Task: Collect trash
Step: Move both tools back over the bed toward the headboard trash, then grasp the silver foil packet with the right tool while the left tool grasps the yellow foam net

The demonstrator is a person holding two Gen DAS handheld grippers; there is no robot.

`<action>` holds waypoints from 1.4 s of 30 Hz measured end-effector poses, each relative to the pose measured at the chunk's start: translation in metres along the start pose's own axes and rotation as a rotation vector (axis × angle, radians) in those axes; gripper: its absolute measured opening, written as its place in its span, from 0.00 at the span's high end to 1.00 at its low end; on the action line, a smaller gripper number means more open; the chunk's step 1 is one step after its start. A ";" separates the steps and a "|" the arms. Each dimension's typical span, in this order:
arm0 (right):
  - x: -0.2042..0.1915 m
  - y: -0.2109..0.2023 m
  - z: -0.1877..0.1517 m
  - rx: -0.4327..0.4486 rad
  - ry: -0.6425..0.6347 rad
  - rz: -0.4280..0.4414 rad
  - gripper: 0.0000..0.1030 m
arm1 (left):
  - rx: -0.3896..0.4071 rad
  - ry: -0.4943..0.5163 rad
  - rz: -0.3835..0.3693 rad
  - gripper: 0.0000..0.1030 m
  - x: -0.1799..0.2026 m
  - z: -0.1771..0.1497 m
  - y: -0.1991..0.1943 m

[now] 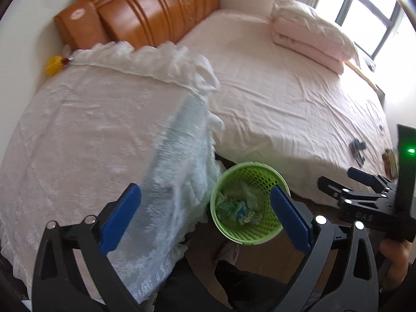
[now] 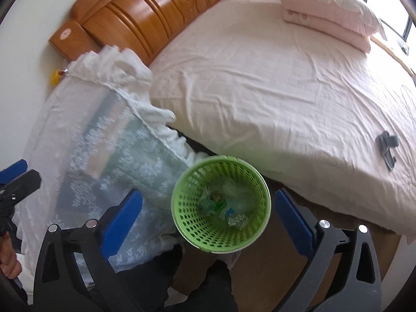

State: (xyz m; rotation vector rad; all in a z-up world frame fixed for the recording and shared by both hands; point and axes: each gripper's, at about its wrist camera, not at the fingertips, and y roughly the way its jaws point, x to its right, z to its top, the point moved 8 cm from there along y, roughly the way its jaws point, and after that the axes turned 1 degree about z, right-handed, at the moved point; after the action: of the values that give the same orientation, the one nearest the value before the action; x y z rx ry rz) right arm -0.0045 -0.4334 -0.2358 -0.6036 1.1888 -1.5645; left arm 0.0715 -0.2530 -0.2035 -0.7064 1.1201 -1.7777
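Hovering over a green perforated wastebasket (image 2: 221,202) on the floor at the bedside: 2 handheld grippers, both pointed steeply down. Right gripper (image 2: 208,221) spread wide with nothing between its blue pads (image 2: 122,223), the basket rim sitting in the gap at 12 o'clock of the fingers. Left gripper (image 1: 205,218) likewise wide and empty, its blue pads (image 1: 119,221) astride a lace-covered surface on one side and the wastebasket (image 1: 247,202) on the other — basket at 1 o'clock from the gap's middle in the left wrist view. Inside the basket, crumpled trash (image 2: 234,215): clear film, scraps of green and blue wrapper, a balled bit of foil-like paper, all lying on the bottom; seen again from the left wrist as a heap (image 1: 239,208) of the same colours. Touching the basket's rim at 9 to 10 o'clock, a white lace cloth (image 2: 98,143) draped over something low, frilled along its edge. Beyond the basket at 12 to 3 o'clock, a bed with a pale pink sheet (image 2: 273,78), a carved wooden headboard (image 2: 145,13) at 11 o'clock, folded pink bedding with a white pillow (image 2: 327,7) on top at 1 o'clock. On the sheet at 3 o'clock, a small grey object (image 2: 387,148) — too blurred to name. At the left wrist view's right edge, the other gripper seen from the side, its jaws apart, a hand (image 1: 395,254) behind it.
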 end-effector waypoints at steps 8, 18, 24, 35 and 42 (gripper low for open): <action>-0.109 -0.022 0.060 0.095 -0.182 0.115 0.02 | 0.142 -0.175 0.134 0.08 -0.116 0.030 -0.040; -0.296 0.052 0.142 0.075 -0.425 0.243 0.02 | 0.193 -0.312 0.317 0.08 -0.290 0.064 -0.041; -0.410 0.122 0.202 0.079 -0.485 0.300 0.02 | 0.187 -0.365 0.356 0.08 -0.389 0.092 -0.001; -0.546 0.269 0.299 0.107 -0.544 0.218 0.21 | 0.169 -0.417 0.390 0.08 -0.482 0.113 0.052; -0.566 0.319 0.316 0.082 -0.558 0.160 0.41 | 0.159 -0.440 0.380 0.08 -0.504 0.114 0.064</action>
State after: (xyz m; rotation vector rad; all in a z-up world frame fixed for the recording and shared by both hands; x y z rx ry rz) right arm 0.5881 -0.0259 -0.2988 -0.8048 0.7268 -1.1931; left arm 0.4098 0.1427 -0.2154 -0.6925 0.7461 -1.2916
